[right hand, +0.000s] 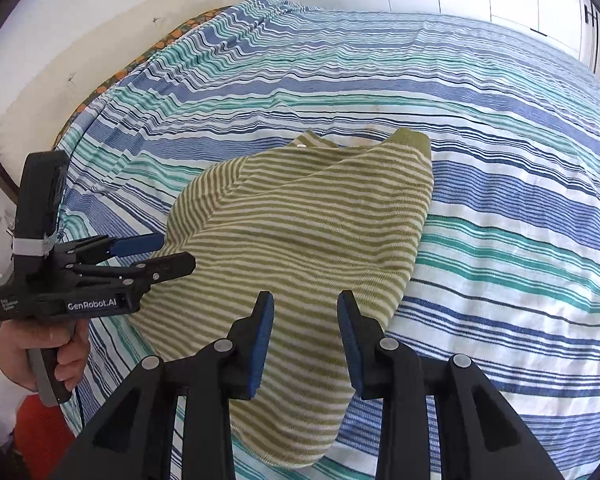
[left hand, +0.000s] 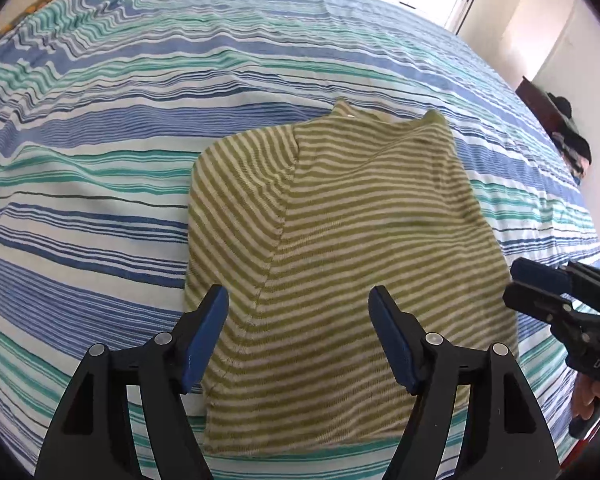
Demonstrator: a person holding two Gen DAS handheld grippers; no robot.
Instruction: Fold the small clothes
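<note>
A small olive-and-cream striped shirt lies flat on the striped bed sheet, its sides folded in and its collar at the far end. My left gripper hovers open over the shirt's near left part, jaws wide, nothing pinched. It also shows from the side in the right wrist view, as the left gripper at the shirt's left edge, held by a hand. My right gripper hangs over the near hem with a narrower gap, pads clear of the cloth. The right gripper sits just off the shirt's right edge.
The blue, teal and white sheet covers the whole bed and is wrinkled at the left. A pale cushion lines the far left side. A dark pile of clothes rests on furniture beyond the bed's right edge. White walls and bright doors stand behind.
</note>
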